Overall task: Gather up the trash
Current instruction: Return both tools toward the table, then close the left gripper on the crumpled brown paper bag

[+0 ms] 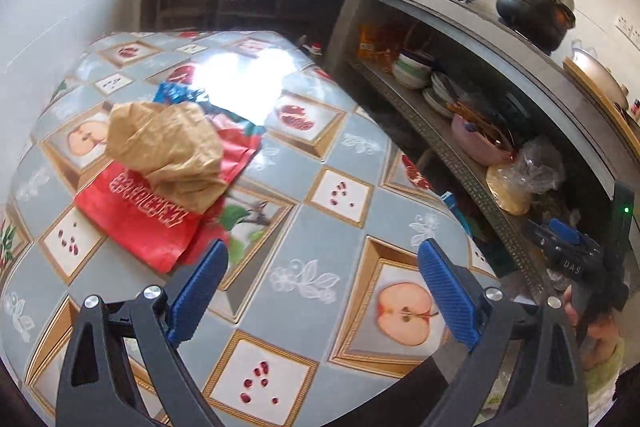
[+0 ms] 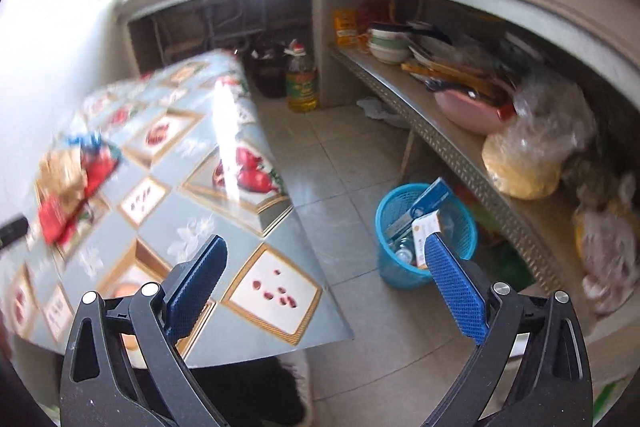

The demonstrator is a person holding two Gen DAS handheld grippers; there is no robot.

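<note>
A kitchen corner: a table [image 1: 304, 187] under a fruit-patterned cloth stands beside a long concrete counter with an open shelf [image 1: 448, 147] below it.

The left gripper [image 1: 322, 291] hangs above the near part of the table with its blue pads spread wide and nothing between them. Just beyond its left pad lies the trash on the cloth: a crumpled brown paper bag [image 1: 172, 151] resting on top of a red plastic bag [image 1: 148, 215] with white lettering, and a blue wrapper [image 1: 180, 93] poking out behind them. The gripper touches none of it.

The right gripper [image 2: 324, 287] is also spread wide and empty, held above the table's near corner and the tiled floor [image 2: 352, 163]. Just past its right pad stands a blue mesh bin [image 2: 424, 239] on the floor, near the shelf, already holding a blue box and some cardboard. In this view the trash pile sits far off at the left edge of the table, blurred.

Further out, the shelf carries stacked bowls [image 1: 412, 69], a pink basin [image 2: 468, 111] and clear plastic bags [image 2: 536, 147]. A bottle of cooking oil [image 2: 301, 83] stands on the floor by the counter's support.
</note>
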